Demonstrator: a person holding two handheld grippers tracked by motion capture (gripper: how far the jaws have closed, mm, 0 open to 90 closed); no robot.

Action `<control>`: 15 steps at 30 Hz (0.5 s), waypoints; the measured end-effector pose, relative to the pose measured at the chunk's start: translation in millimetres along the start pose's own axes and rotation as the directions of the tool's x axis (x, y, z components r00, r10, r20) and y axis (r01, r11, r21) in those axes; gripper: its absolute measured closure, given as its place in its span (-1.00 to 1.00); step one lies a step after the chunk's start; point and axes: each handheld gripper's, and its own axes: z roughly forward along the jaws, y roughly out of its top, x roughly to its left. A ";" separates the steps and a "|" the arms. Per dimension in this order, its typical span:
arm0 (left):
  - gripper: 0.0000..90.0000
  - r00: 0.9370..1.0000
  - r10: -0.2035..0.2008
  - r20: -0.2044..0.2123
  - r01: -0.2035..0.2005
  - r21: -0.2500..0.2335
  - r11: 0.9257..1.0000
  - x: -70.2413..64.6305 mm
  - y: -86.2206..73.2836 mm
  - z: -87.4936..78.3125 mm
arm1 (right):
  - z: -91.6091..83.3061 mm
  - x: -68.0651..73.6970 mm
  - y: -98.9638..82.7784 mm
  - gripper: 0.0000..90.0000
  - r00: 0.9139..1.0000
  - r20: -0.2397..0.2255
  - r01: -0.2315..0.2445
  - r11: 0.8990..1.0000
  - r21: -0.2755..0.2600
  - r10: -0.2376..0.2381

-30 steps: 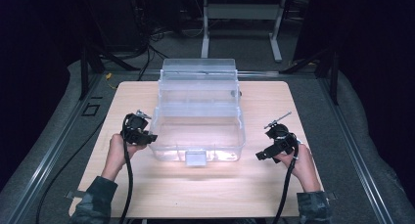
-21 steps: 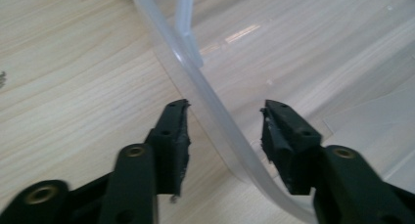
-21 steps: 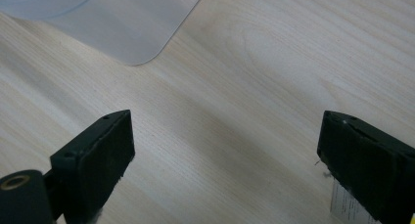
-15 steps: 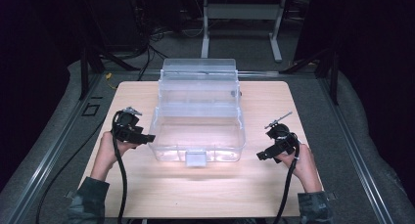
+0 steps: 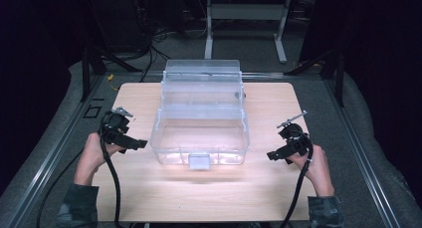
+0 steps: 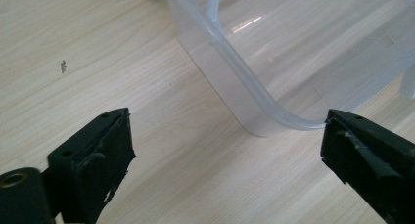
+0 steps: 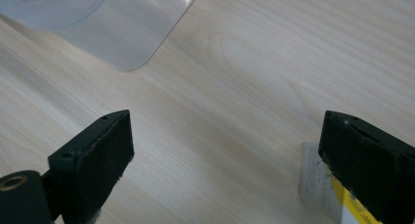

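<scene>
A clear plastic box (image 5: 160, 138) stands in the middle of the wooden table (image 5: 139, 198), its lid (image 5: 201, 71) swung up at the back and a latch (image 5: 200, 161) on its front wall. My left gripper (image 5: 140, 144) hovers just left of the box and points at its left wall. Its jaws have just been opening and now stand open with nothing between them (image 6: 227, 150). The box's rounded rim corner (image 6: 254, 111) lies just ahead, near the right jaw's tip. My right gripper (image 5: 271, 156) is open to the right of the box, over bare wood (image 7: 225, 155). A corner of the box (image 7: 122, 33) shows farther off.
A small white and yellow label (image 7: 318, 185) lies on the table by my right gripper's right jaw. Beyond the table's far edge are cables (image 5: 149, 44) and a metal stand (image 5: 244, 14) on the dark floor. A metal rail (image 5: 54, 153) runs along the table's left side.
My left gripper has drawn back leftward from the box's left side and lifted slightly, and its jaws have spread apart. The right gripper has stayed in place.
</scene>
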 end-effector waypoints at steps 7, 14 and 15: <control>-1.00 1.000 -0.013 -0.014 0.014 0.034 0.999 6.0 -3.7 6.2 | -12.0 -18.7 -8.4 -0.90 0.998 0.040 -0.046 0.998 -0.040 0.048; -1.00 1.000 -0.011 -0.012 0.012 0.047 0.999 7.3 -4.0 8.6 | -19.1 -43.5 -20.7 -0.89 0.988 0.076 -0.128 0.989 -0.073 0.134; -1.00 1.000 -0.012 -0.012 0.013 0.047 0.999 7.5 -4.1 9.1 | -18.6 -46.4 -22.3 -0.88 0.987 0.084 -0.135 0.988 -0.069 0.141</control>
